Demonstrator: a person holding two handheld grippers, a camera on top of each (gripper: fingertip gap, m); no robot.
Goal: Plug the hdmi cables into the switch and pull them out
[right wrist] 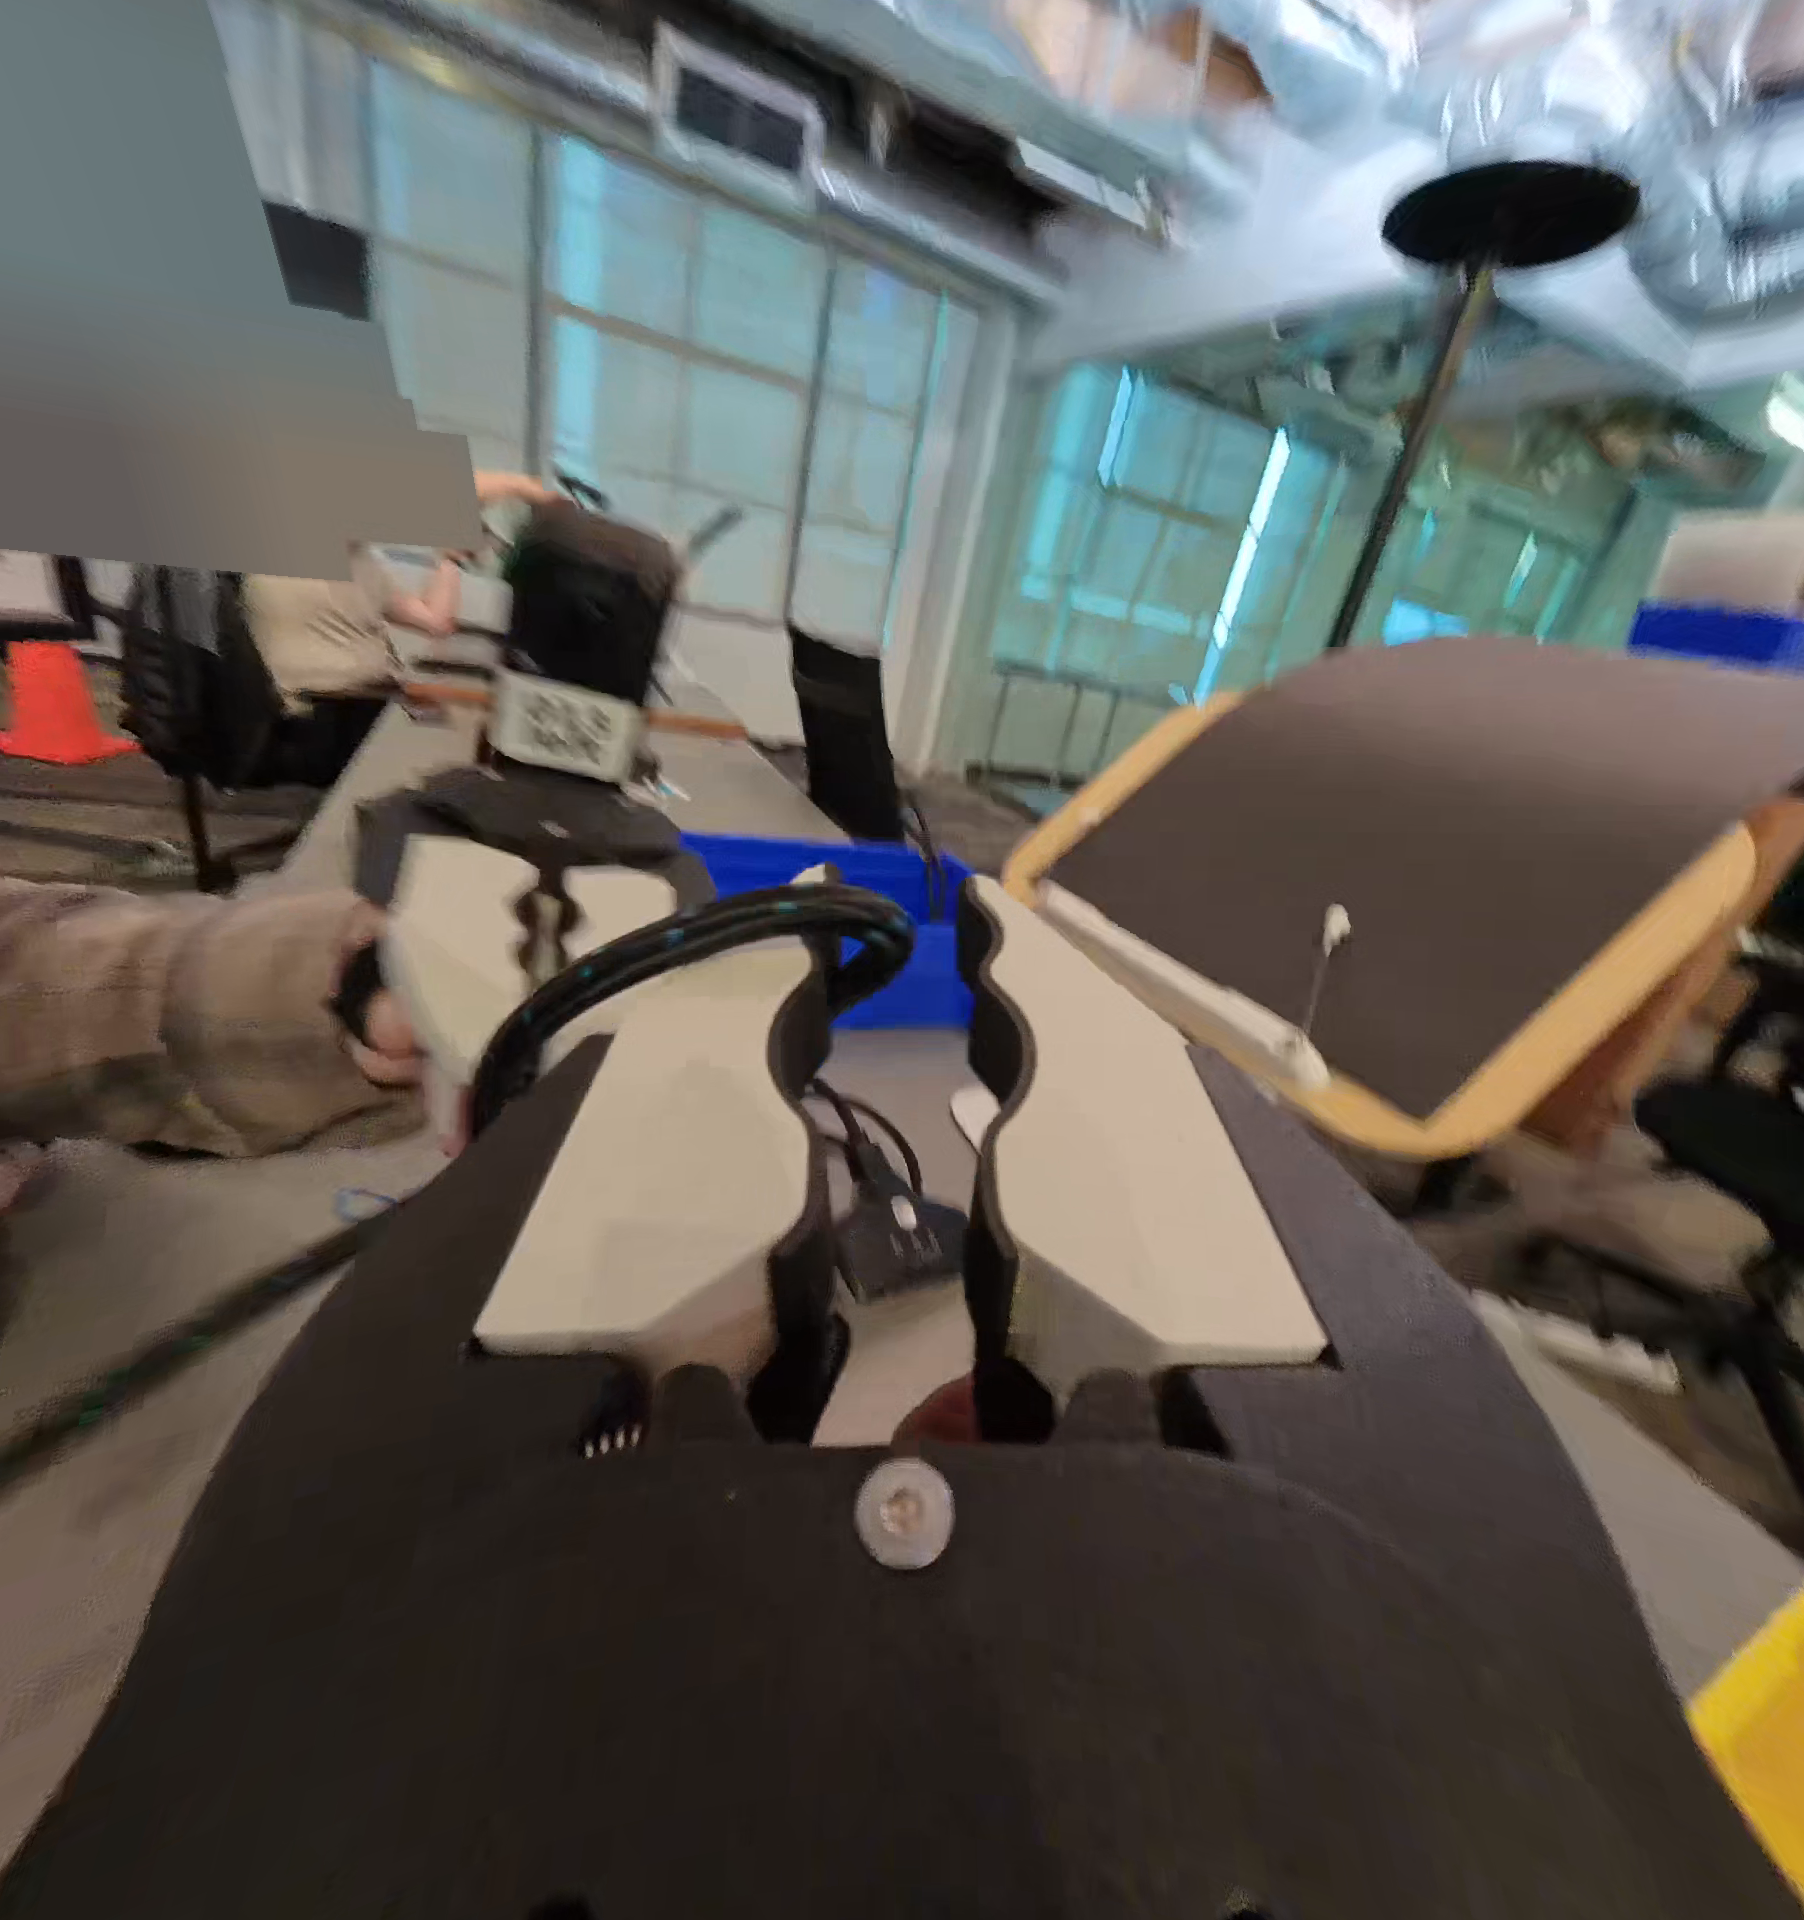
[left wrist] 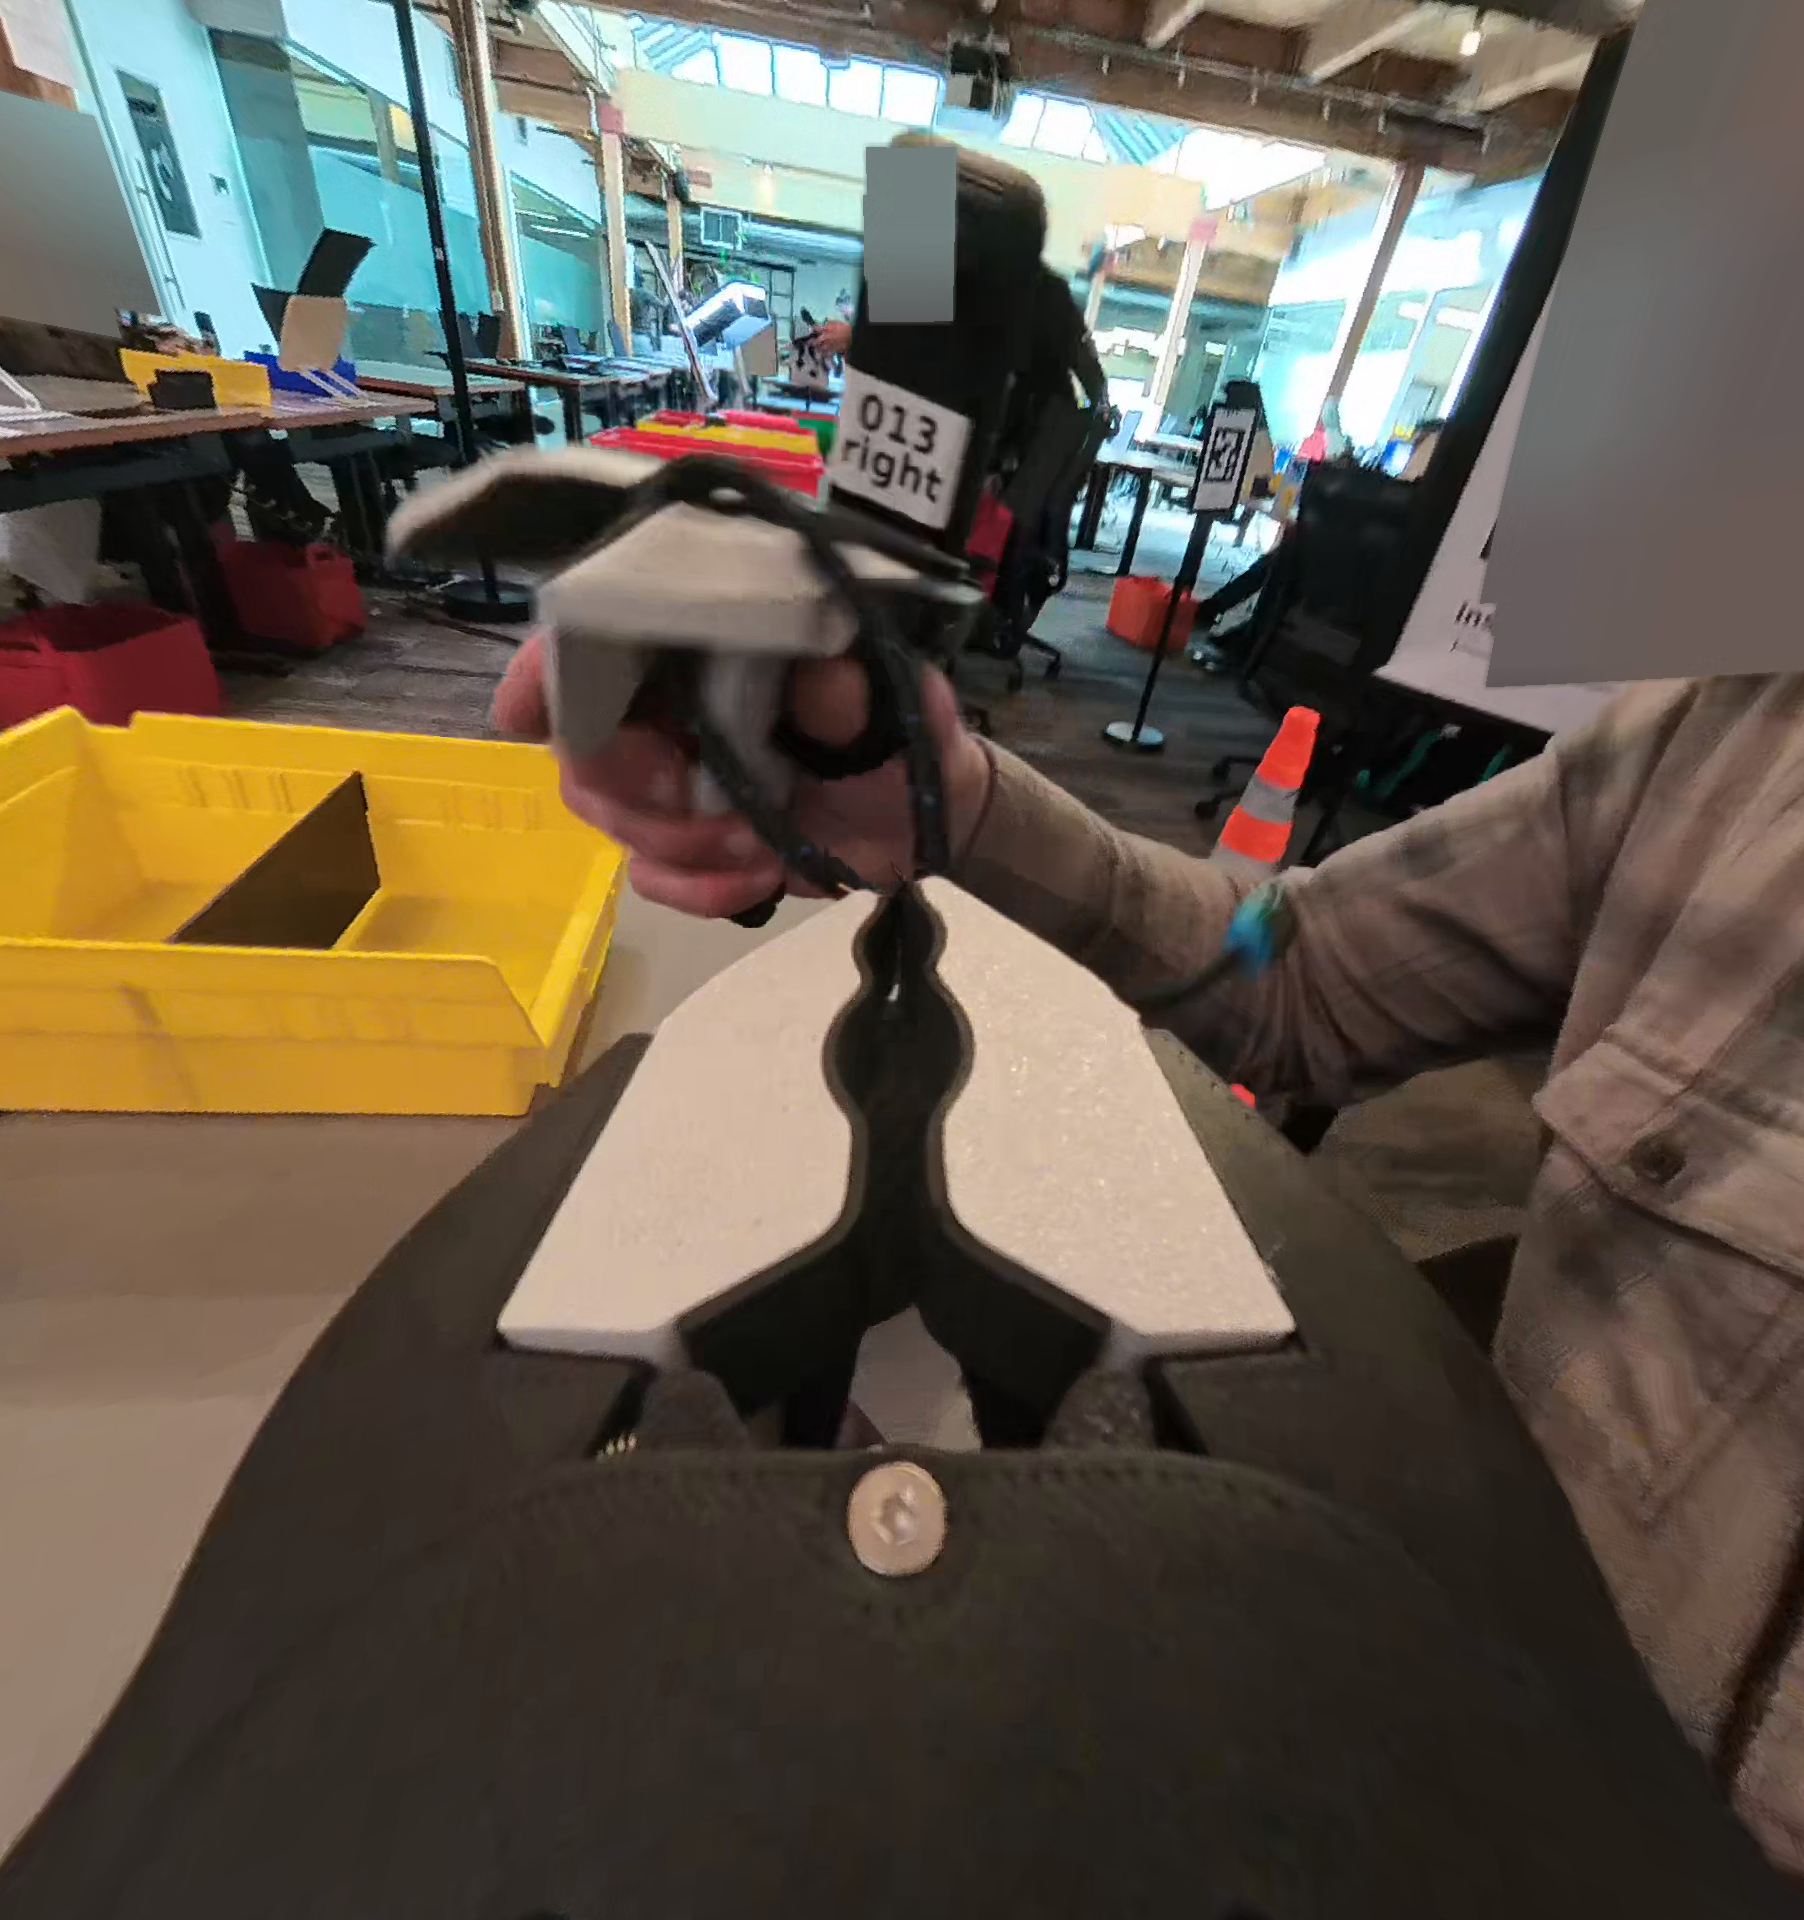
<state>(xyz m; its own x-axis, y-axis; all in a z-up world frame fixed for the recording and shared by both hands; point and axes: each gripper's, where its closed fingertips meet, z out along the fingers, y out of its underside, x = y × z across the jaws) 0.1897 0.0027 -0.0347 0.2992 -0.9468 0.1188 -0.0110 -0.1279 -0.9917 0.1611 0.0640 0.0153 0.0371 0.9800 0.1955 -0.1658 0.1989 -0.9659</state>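
Grey table (left wrist: 150, 1247) bears a yellow bin (left wrist: 254, 1039); black switch (right wrist: 893, 1242) lies flat.

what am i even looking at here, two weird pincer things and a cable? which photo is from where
These are two hand-held claws, each worked by a person, not a robot. Each photo comes from a camera on one claw, looking along its fingers.

Left view: the left claw is shut on a thin black cable that runs up over the other claw. A yellow bin stands on the table.

Right view: the right claw is open, a loop of braided cable draped over one finger. Below, on the grey table, lies a small black switch box.
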